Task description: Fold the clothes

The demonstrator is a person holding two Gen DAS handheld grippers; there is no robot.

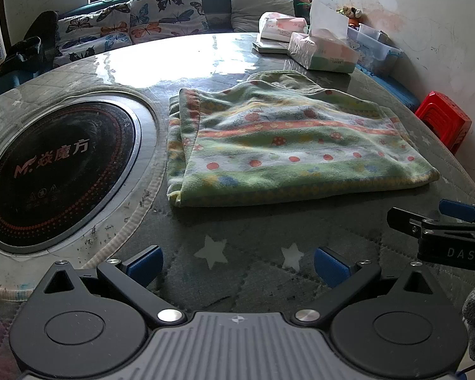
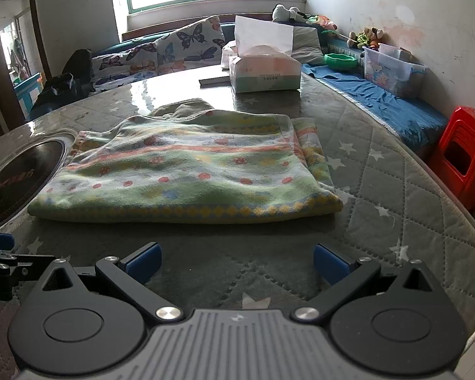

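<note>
A green patterned garment [image 1: 285, 145] with orange stripes and dots lies folded flat on the quilted table cover; it also shows in the right wrist view [image 2: 186, 171]. A plain green part sticks out at its far side [image 2: 183, 107]. My left gripper [image 1: 237, 266] is open and empty, above the cover in front of the garment's near edge. My right gripper [image 2: 237, 264] is open and empty, also short of the near edge. The right gripper shows at the right of the left wrist view [image 1: 433, 218].
A round black induction cooktop [image 1: 53, 171] is set into the table left of the garment. Tissue boxes [image 2: 266, 69] stand at the far side. A red plastic stool [image 2: 462, 155] stands right of the table. A sofa with butterfly cushions [image 1: 136, 22] is behind.
</note>
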